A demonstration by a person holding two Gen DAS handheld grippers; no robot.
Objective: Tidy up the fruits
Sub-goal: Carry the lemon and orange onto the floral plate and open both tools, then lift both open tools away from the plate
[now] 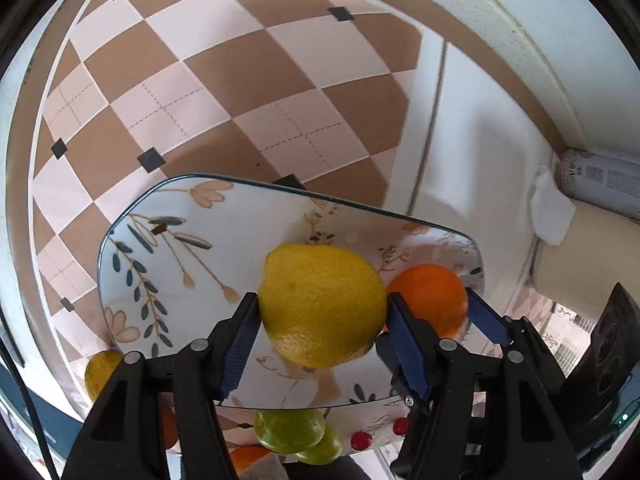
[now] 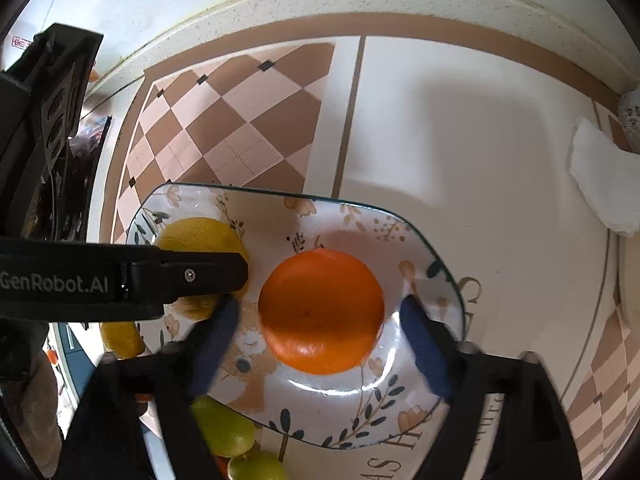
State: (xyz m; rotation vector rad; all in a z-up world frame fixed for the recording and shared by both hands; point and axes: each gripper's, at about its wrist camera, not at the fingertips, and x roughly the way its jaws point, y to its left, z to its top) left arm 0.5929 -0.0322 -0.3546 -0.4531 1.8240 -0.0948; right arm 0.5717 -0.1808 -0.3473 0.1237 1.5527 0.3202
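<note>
A floral square plate (image 1: 168, 248) lies on the checked tablecloth. My left gripper (image 1: 322, 332) is shut on a yellow lemon (image 1: 320, 300) over the plate. An orange (image 1: 432, 296) sits on the plate to its right. In the right wrist view my right gripper (image 2: 316, 332) is open, its blue fingers (image 2: 424, 344) on either side of the orange (image 2: 320, 308) with gaps. The left gripper's finger (image 2: 168, 276) crosses the lemon (image 2: 200, 236) at the plate's (image 2: 352, 216) left.
Green fruits (image 1: 292, 430) (image 2: 224, 428) lie just off the plate's near edge, with another lemon (image 1: 100, 372) and an orange (image 1: 248, 458) nearby. A white tissue (image 2: 600, 184) and a grey can (image 1: 600, 184) sit at the right by the wall.
</note>
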